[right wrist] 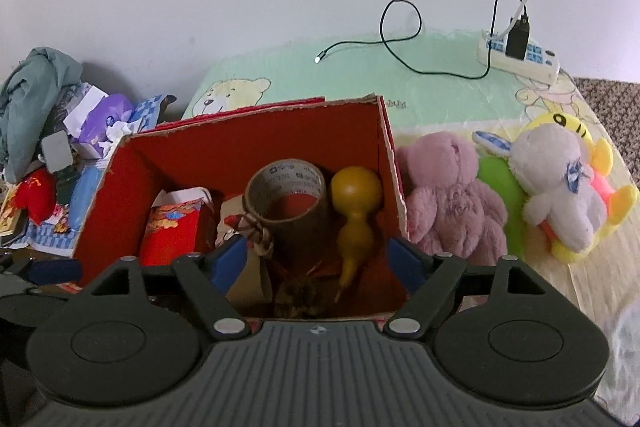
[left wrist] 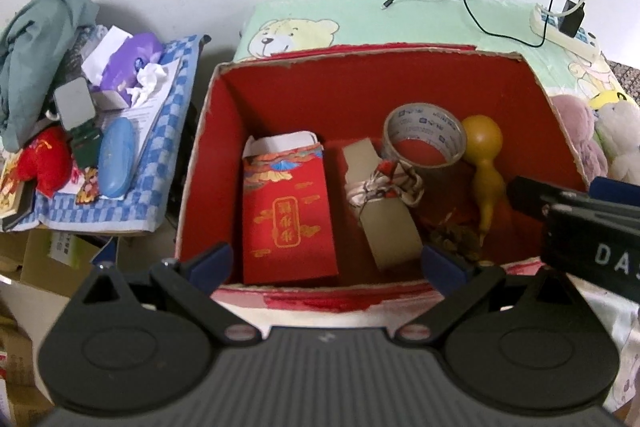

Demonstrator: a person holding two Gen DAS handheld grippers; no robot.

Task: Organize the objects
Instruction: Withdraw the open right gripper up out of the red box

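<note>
A red-lined cardboard box [left wrist: 360, 83] sits on a bed; it also shows in the right wrist view [right wrist: 256, 131]. Inside lie a red envelope packet [left wrist: 288, 215], a beige block tied with patterned cloth [left wrist: 384, 203], a tape roll [left wrist: 424, 135] and a yellow gourd [left wrist: 484, 163]. The tape roll [right wrist: 288, 203] and gourd [right wrist: 354, 211] show in the right wrist view too. My left gripper [left wrist: 326, 263] is open and empty over the box's near edge. My right gripper [right wrist: 318, 259] is open and empty above the box's right part.
Plush toys lie right of the box: a pink bear [right wrist: 452, 203], a white and yellow one [right wrist: 560, 187]. A power strip [right wrist: 520, 55] and black cable [right wrist: 400, 31] lie at the back. A cluttered side table [left wrist: 96, 131] stands left, with a blue case [left wrist: 116, 157].
</note>
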